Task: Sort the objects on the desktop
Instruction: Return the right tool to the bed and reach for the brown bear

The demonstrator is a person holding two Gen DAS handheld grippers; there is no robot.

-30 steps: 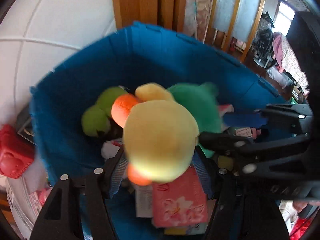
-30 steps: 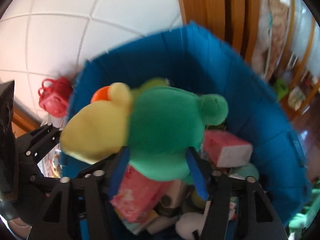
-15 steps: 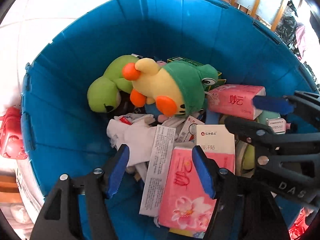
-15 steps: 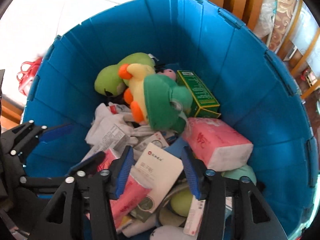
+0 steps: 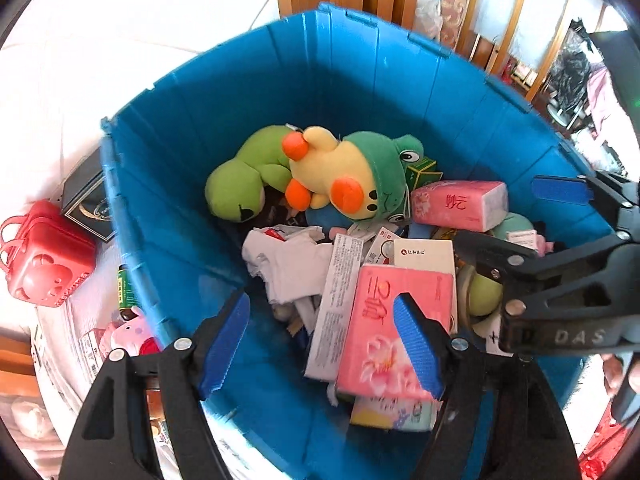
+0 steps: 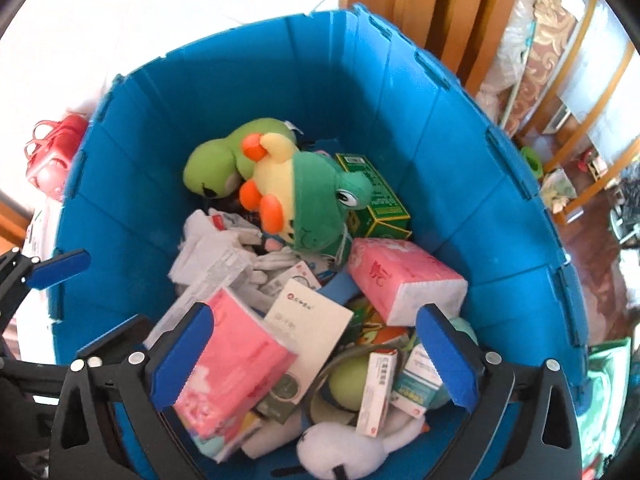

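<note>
Plush duck (image 5: 344, 180) with green frog hood lies in blue bin (image 5: 224, 92), on top of the pile near the far wall, leaning on a light green plush (image 5: 240, 176) and touching a green box (image 6: 376, 200). Both hand-held grippers hover over the bin, pointing down into it. Left hand-held gripper (image 5: 320, 344): jaws have just been opening, now spread, nothing between the pads, pink tissue pack (image 5: 384, 332) lies below it in the bin. Right hand-held gripper (image 6: 316, 356): jaws have just been opening, now spread wide, nothing pinched; white card box (image 6: 308, 328) and more small boxes sit under it. Second pink tissue pack (image 6: 400, 276) rests toward the right wall, just beside the duck. White crumpled cloth (image 5: 288, 264) sits mid-pile. White plush (image 6: 352, 444) sits at the near edge of the bin. Outside the bin, on the left: red toy suitcase (image 5: 48, 256), black box (image 5: 86, 200), small pink pig toy (image 5: 128, 330). Wooden frame (image 6: 440, 12) behind the bin.
</note>
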